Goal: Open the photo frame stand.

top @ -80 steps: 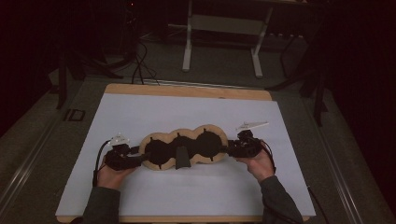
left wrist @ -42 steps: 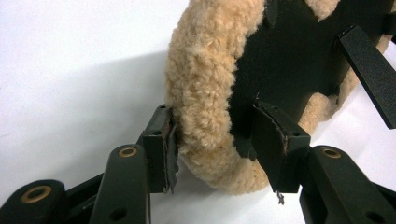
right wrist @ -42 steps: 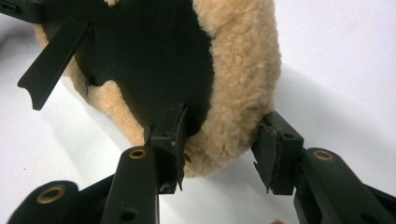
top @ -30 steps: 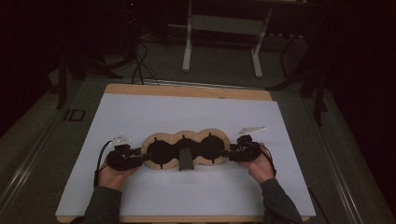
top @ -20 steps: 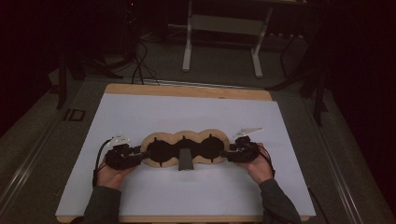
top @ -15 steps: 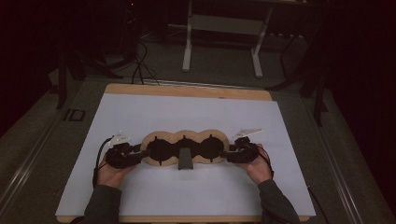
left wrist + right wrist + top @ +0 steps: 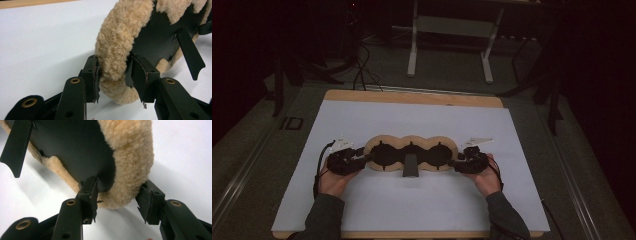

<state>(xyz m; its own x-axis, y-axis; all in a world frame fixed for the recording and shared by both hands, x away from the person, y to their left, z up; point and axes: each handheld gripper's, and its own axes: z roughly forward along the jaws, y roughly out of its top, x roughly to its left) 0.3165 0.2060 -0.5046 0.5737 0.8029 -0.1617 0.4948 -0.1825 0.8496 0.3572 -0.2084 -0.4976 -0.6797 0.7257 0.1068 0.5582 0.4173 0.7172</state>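
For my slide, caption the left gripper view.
Left gripper clamps the fleecy tan rim of the pad over a white table.

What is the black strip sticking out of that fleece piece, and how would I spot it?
On the white table sheet lies a tan, three-lobed fleece pad with black panels. At its middle, a flat black strap points toward the person, the only piece overhanging the near edge.

Fleece pad (image 7: 411, 154) lowered nearer the table's front edge, now lying flatter. Left gripper (image 7: 357, 159) jaws just closing onto its end.
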